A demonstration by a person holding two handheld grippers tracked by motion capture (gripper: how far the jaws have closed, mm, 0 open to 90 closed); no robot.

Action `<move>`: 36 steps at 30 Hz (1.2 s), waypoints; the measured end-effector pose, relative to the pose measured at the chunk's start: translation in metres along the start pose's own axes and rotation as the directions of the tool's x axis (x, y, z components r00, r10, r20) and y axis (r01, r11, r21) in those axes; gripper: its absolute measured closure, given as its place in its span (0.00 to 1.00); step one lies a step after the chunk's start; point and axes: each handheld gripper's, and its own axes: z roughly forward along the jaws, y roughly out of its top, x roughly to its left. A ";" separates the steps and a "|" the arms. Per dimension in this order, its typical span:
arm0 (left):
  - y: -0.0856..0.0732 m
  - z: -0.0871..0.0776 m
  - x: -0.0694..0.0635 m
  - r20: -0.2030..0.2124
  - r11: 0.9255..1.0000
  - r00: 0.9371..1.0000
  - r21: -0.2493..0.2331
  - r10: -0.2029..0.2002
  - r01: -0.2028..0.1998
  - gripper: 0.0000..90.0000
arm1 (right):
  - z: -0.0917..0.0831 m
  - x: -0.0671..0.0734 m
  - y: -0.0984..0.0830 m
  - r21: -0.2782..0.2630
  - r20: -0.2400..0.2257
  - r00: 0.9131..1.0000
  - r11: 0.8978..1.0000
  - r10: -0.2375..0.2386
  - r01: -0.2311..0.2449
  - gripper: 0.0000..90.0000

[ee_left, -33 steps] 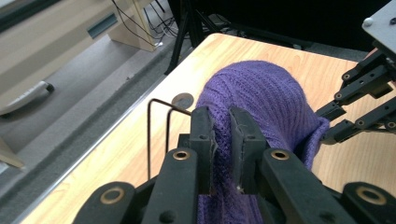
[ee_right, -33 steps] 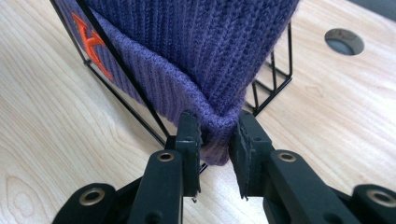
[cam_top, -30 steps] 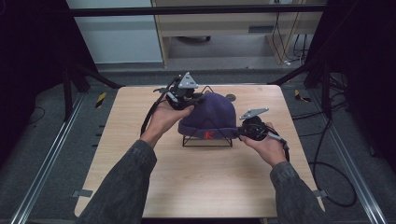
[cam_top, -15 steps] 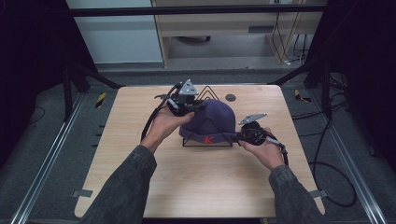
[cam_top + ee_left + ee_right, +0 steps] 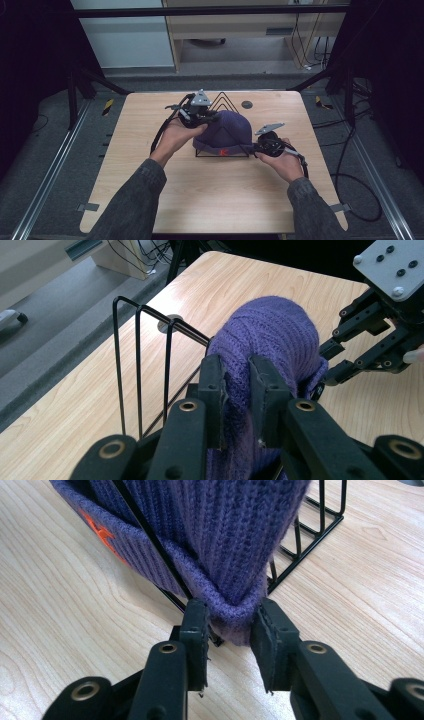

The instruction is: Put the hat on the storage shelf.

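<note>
A purple knit beanie with an orange mark on its cuff hangs over a black wire rack at the table's middle. My left gripper is shut on a fold of the beanie's knit at its back left side, beside the rack's upright wires. My right gripper holds the front right corner of the cuff, which fills the gap between its jaws just above the wood. The right gripper also appears beyond the beanie in the left gripper view.
The wooden table has bare room on all sides of the rack. A small dark round disc lies behind the rack. The rack's base wires rest on the wood to the right of the cuff. Cables trail from both grippers.
My right gripper has edged left and down onto the cuff's corner. My left gripper has shifted slightly toward me with the knit, and the rack's back wires now show behind the beanie.
</note>
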 end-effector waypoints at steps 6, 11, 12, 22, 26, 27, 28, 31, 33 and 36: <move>0.000 -0.001 -0.002 -0.011 1.000 1.000 0.014 -0.006 0.006 0.80 | -0.005 0.002 0.000 0.008 0.004 1.000 1.000 0.009 -0.009 0.70; 0.003 -0.008 -0.006 -0.028 1.000 1.000 -0.003 0.000 -0.001 0.78 | -0.014 0.006 0.003 0.001 0.014 1.000 1.000 -0.008 0.008 0.69; 0.002 -0.011 -0.006 -0.038 1.000 0.999 -0.004 -0.004 0.004 0.78 | -0.016 0.006 0.003 -0.004 0.016 1.000 1.000 -0.011 0.011 0.69; 0.000 -0.025 -0.007 -0.083 0.998 0.994 -0.004 -0.069 0.069 0.61 | -0.035 0.008 0.012 -0.030 0.038 0.999 1.000 -0.005 0.006 0.59; 0.001 -0.030 -0.014 -0.091 0.997 0.993 0.003 -0.081 0.082 0.51 | -0.043 0.010 0.017 -0.056 0.046 0.999 0.998 -0.006 0.009 0.55; 0.001 -0.030 -0.015 -0.090 0.997 0.993 0.006 -0.082 0.083 0.51 | -0.046 0.011 0.018 -0.060 0.047 0.999 0.998 -0.004 0.007 0.53; 0.002 -0.031 -0.017 -0.088 0.997 0.993 0.008 -0.077 0.078 0.48 | -0.048 0.012 0.019 -0.066 0.049 0.999 0.998 -0.011 0.014 0.52; 0.004 -0.034 -0.025 -0.077 0.998 0.996 0.017 -0.051 0.053 0.41 | -0.054 0.018 0.024 -0.085 0.059 0.998 0.996 -0.020 0.025 0.45; 0.005 -0.035 -0.027 -0.076 0.999 0.996 0.018 -0.048 0.049 0.38 | -0.057 0.021 0.026 -0.095 0.068 0.997 0.995 -0.023 0.030 0.40; 0.006 -0.038 -0.032 -0.065 0.999 0.997 0.019 -0.042 0.044 0.33 | -0.060 0.024 0.028 -0.105 0.074 0.997 0.994 -0.027 0.035 0.35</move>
